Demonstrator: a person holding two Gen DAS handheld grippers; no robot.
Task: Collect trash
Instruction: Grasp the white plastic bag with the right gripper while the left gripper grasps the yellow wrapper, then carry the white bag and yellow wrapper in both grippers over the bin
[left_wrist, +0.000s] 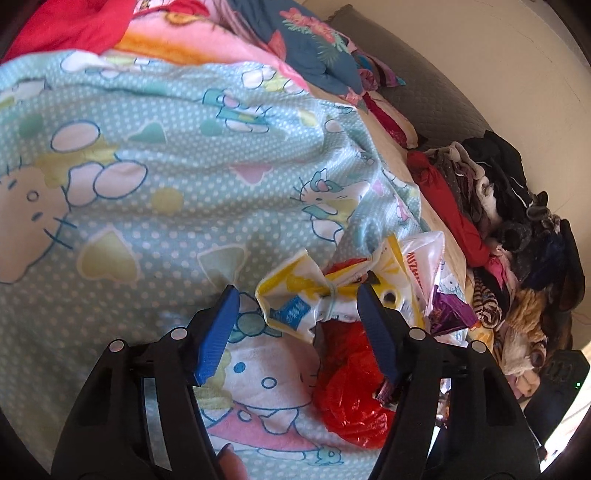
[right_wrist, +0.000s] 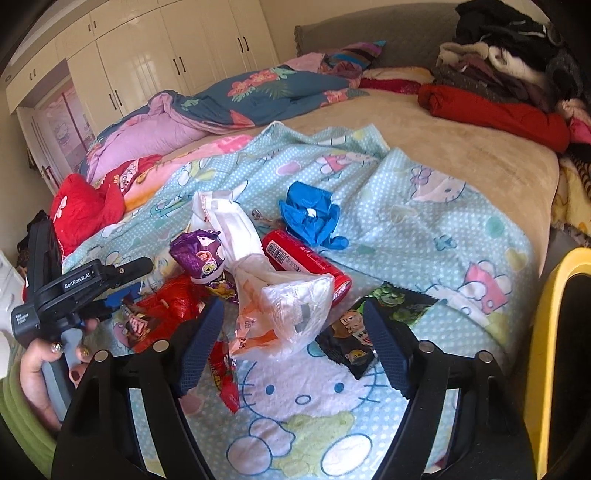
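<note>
Trash lies on a Hello Kitty blanket (right_wrist: 424, 221) on a bed. In the left wrist view my left gripper (left_wrist: 297, 299) is open just above a yellow and white tied wrapper (left_wrist: 295, 299), with a red plastic bag (left_wrist: 351, 398) and a purple wrapper (left_wrist: 448, 314) near its right finger. In the right wrist view my right gripper (right_wrist: 293, 314) is open around a white and orange plastic bag (right_wrist: 288, 314). Beyond it lie a red can (right_wrist: 306, 264), a blue crumpled glove (right_wrist: 310, 218), a purple wrapper (right_wrist: 201, 258), a dark cartoon wrapper (right_wrist: 373, 321) and red wrappers (right_wrist: 173, 299). The left gripper's body (right_wrist: 74, 288) shows at the left.
Folded quilts (right_wrist: 229, 99) and a pile of clothes (right_wrist: 509, 74) lie at the bed's far side. A yellow bin rim (right_wrist: 554, 332) stands at the right of the bed. White wardrobes (right_wrist: 147, 55) line the far wall. A grey headboard (left_wrist: 424, 92) is behind the bed.
</note>
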